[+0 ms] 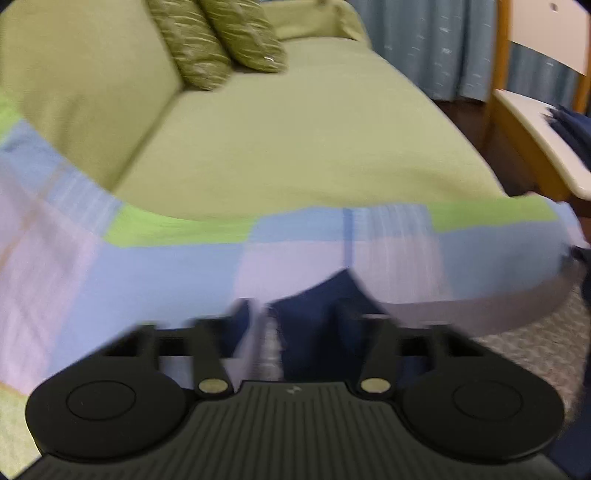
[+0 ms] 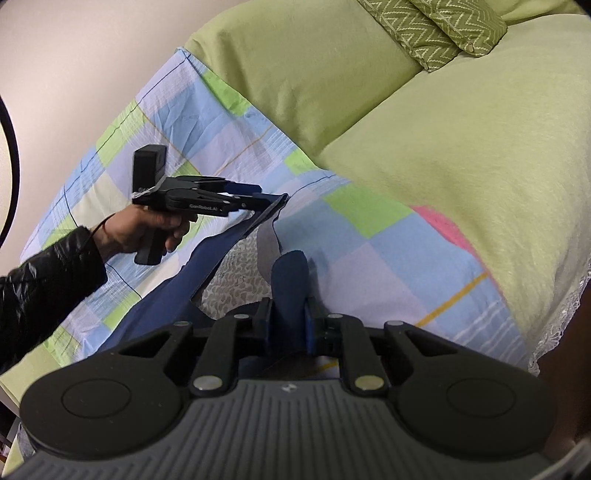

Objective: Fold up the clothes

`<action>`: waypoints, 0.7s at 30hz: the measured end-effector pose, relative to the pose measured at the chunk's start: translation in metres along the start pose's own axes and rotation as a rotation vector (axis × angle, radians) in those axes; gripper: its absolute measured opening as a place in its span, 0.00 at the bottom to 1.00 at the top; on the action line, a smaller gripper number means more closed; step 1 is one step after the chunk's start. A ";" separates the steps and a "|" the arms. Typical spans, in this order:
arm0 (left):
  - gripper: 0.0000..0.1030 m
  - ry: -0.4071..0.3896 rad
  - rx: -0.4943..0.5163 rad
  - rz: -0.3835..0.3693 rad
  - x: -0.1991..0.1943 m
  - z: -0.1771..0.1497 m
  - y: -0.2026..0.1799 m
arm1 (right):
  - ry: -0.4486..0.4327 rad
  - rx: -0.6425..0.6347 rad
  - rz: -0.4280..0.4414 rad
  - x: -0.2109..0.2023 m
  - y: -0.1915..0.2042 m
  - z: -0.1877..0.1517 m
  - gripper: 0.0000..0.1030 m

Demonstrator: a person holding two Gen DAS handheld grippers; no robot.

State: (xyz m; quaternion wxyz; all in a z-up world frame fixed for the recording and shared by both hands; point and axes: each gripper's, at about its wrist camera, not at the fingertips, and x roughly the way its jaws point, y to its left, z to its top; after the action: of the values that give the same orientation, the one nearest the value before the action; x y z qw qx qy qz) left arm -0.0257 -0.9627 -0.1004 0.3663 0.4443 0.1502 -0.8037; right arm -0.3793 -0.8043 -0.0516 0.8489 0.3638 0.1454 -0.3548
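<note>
pinching the navy garment [image 2: 177, 295] at separate edges, the left gripper [image 2: 266, 201] and right gripper [image 2: 288, 314] hold it stretched above the checked sheet [image 2: 369, 258] on the sofa [image 2: 461, 129].

Garment [image 2: 173, 306] hangs between left gripper [image 2: 271, 199] and right gripper [image 2: 290, 317], over the checked sheet [image 2: 369, 258] on the bed [image 2: 461, 147]. Two cushions [image 2: 436, 26] lie far. A chair [image 1: 535, 129] stands right of the bed.

garment [image 2: 162, 314] navy, patterned grey lining | sheet [image 2: 369, 254] blue-lilac-green checks | cushions [image 2: 436, 26] green zigzag
</note>
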 end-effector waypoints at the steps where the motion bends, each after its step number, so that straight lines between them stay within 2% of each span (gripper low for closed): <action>1: 0.02 -0.017 0.016 0.018 -0.004 0.001 -0.004 | 0.002 -0.001 -0.001 -0.001 0.001 0.000 0.12; 6: 0.02 -0.098 0.035 0.072 -0.051 0.000 -0.008 | 0.011 -0.013 -0.001 -0.006 0.010 0.000 0.07; 9: 0.02 -0.123 0.042 0.106 -0.092 -0.008 -0.010 | 0.036 -0.091 0.084 -0.009 0.049 -0.001 0.06; 11: 0.02 -0.139 0.039 0.144 -0.133 -0.022 -0.015 | 0.058 -0.147 0.149 -0.011 0.078 -0.002 0.06; 17: 0.02 -0.114 0.001 0.270 -0.227 -0.089 -0.037 | 0.130 -0.311 0.343 -0.020 0.162 -0.002 0.06; 19: 0.02 -0.100 -0.019 0.310 -0.254 -0.117 -0.045 | 0.167 -0.332 0.381 -0.024 0.170 0.003 0.06; 21: 0.02 -0.057 -0.053 0.343 -0.272 -0.159 -0.053 | 0.221 -0.360 0.413 -0.018 0.185 -0.004 0.06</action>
State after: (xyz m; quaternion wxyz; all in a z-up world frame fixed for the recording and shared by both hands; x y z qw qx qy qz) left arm 0.1233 -0.7126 0.0303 0.5136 0.4307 0.0828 -0.7375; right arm -0.2613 -0.7032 0.0499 0.9330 0.2657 0.2205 -0.1012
